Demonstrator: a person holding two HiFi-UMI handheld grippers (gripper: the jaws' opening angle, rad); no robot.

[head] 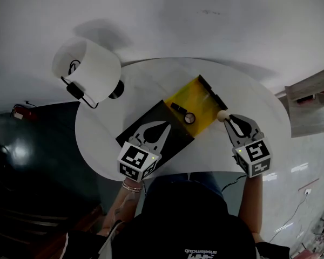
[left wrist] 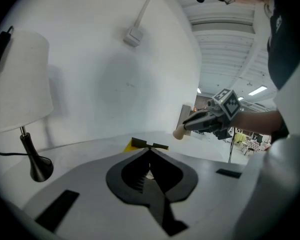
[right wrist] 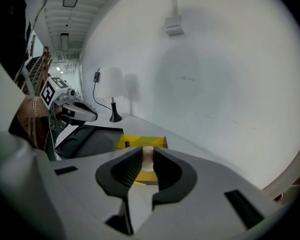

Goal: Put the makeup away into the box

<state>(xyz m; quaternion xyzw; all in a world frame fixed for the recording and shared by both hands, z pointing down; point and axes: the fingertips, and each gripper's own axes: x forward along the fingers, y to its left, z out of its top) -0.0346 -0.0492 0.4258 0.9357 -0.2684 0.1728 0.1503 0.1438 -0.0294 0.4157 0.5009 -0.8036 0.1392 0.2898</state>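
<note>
Round white bench (head: 248,99) from above, with a lamp (head: 89,69), an open yellow box (head: 197,99) and its black lid (head: 175,139) lying flat against it. Right tool (head: 225,117) pinching a small beige ball (head: 222,115), probably a makeup sponge, held in the air just beside the box's right edge, not yet inside. Left tool (head: 166,125) pressed together, nothing seen between, poised over the lid. Probably very light, soft and springy: best taken across the middle with a mild squeeze; little risk of breakage, some risk of popping free. Only in the head view: 1 black stick (head: 178,107) and 1 round compact (head: 189,118) already in the box. Only in the right gripper view: the ball seated between the pads. Only in the left gripper view: its rounded end poking past the tips.
</note>
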